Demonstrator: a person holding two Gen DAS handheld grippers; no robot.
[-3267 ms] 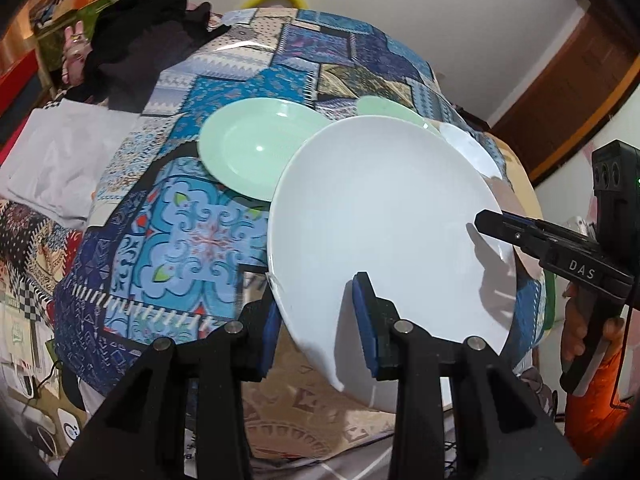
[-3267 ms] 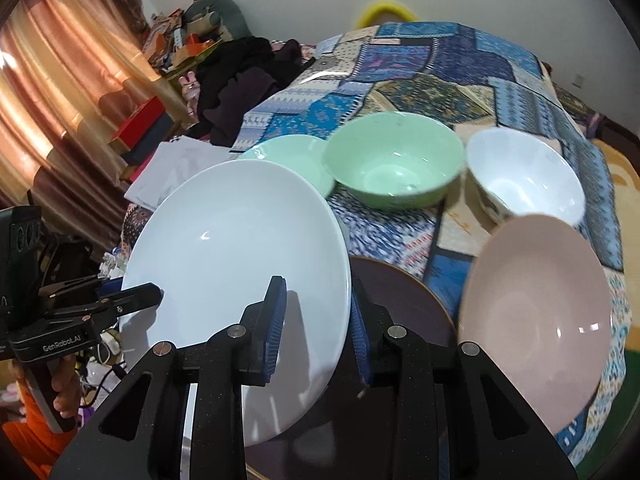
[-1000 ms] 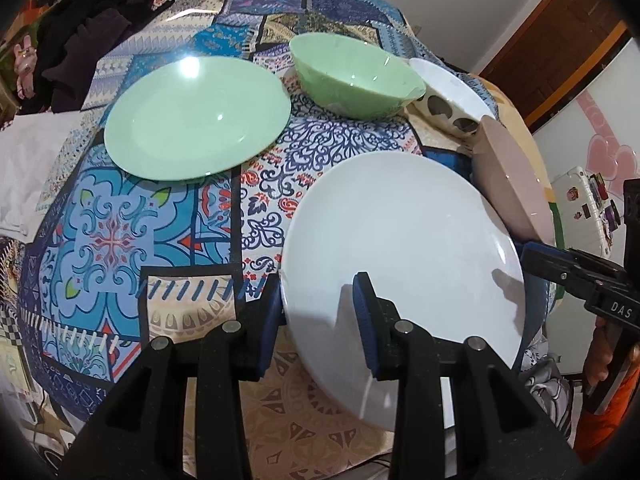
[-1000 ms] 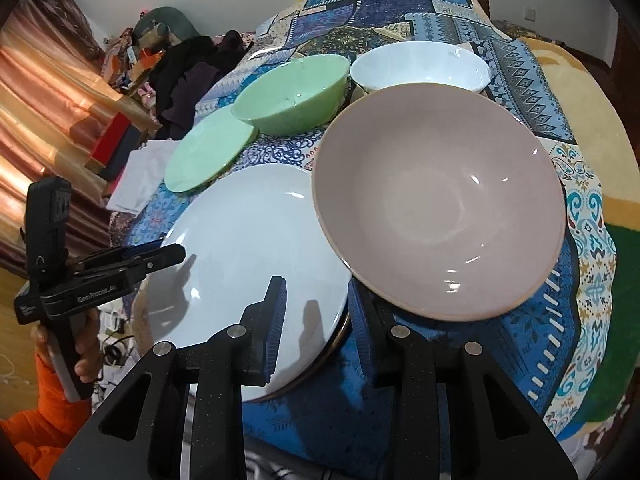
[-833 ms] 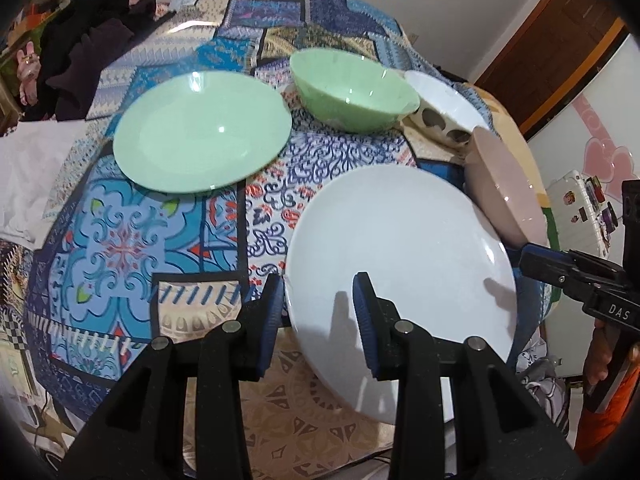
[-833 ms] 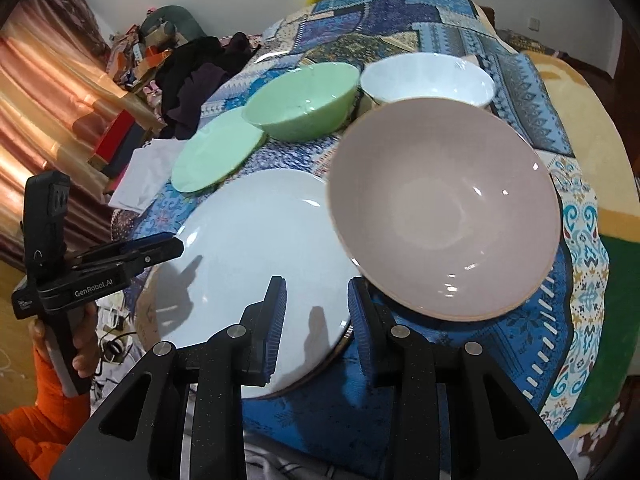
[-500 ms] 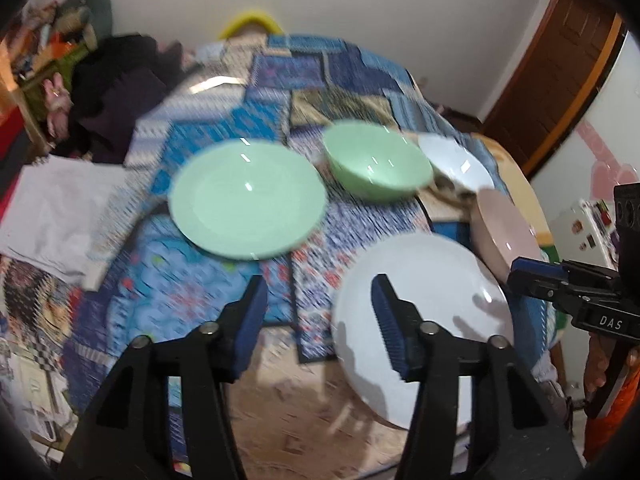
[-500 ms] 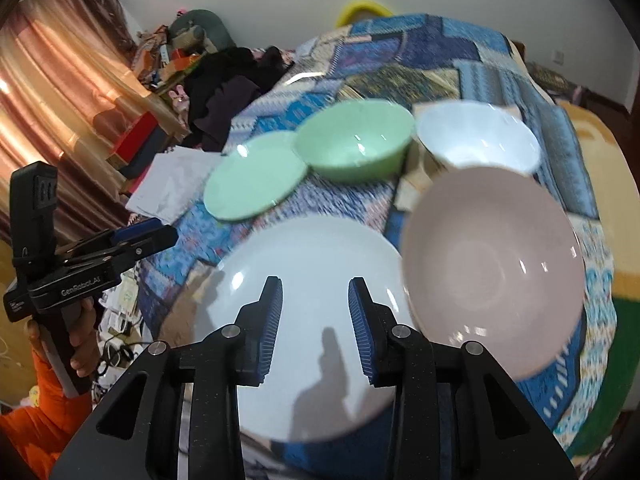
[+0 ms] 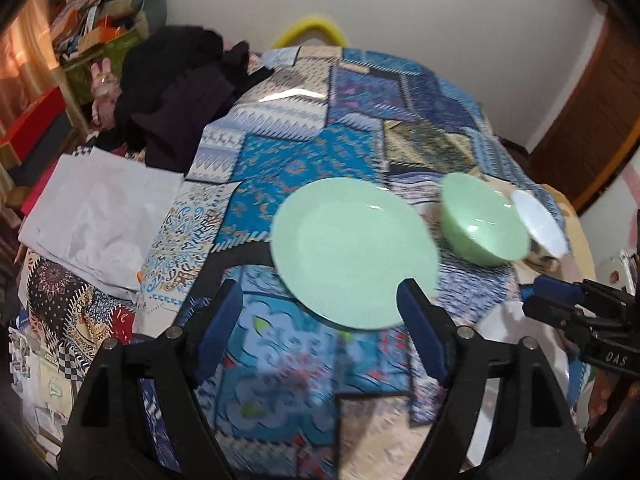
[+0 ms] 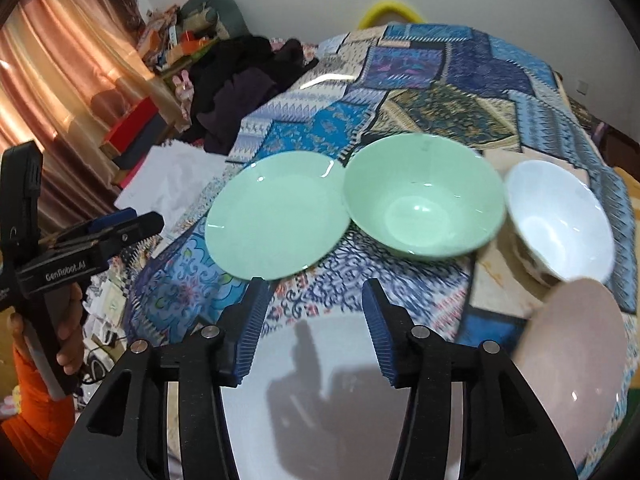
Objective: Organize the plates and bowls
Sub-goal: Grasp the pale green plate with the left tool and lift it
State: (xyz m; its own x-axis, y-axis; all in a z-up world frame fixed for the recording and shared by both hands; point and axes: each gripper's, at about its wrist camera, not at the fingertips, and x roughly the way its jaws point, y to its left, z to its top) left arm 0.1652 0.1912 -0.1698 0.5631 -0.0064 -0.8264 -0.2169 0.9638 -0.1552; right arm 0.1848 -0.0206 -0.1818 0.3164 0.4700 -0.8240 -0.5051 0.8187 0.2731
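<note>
- Step, my read: btwn grabs. White plate (image 10: 320, 392) lies flat on the counter (image 9: 304, 152) w/ nothing gripping it; neither tool has picked its next item yet.
- Left tongs (image 9: 320, 328): jaws spread wide, empty. Green plate (image 9: 354, 252) sits just ahead of the tips, its near rim btwn the two pads, no contact visible.
- Right tongs (image 10: 312, 320): jaws wide apart, empty, hanging over the white plate's far rim; tool shadow falls on the plate.
- Ahead of right tongs: green plate (image 10: 276, 214) ahead-left, green bowl (image 10: 424, 196) straight ahead, rims overlapping in view; can't tell if touching. White bowl (image 10: 558, 216) ahead-right, pink bowl (image 10: 568, 368) near right, beside the white plate.
- Orientation: all pieces face up, lying/standing flat; round, so no long axis. Pink bowl blurred, tilt unclear.
- Next, prob: left tongs drop to the green plate's near rim, pinch it, then carry it over to stack on the white plate. Needs one pad under the rim; plate is thin and glossy, could slip.
- Bowls likely nest after.
</note>
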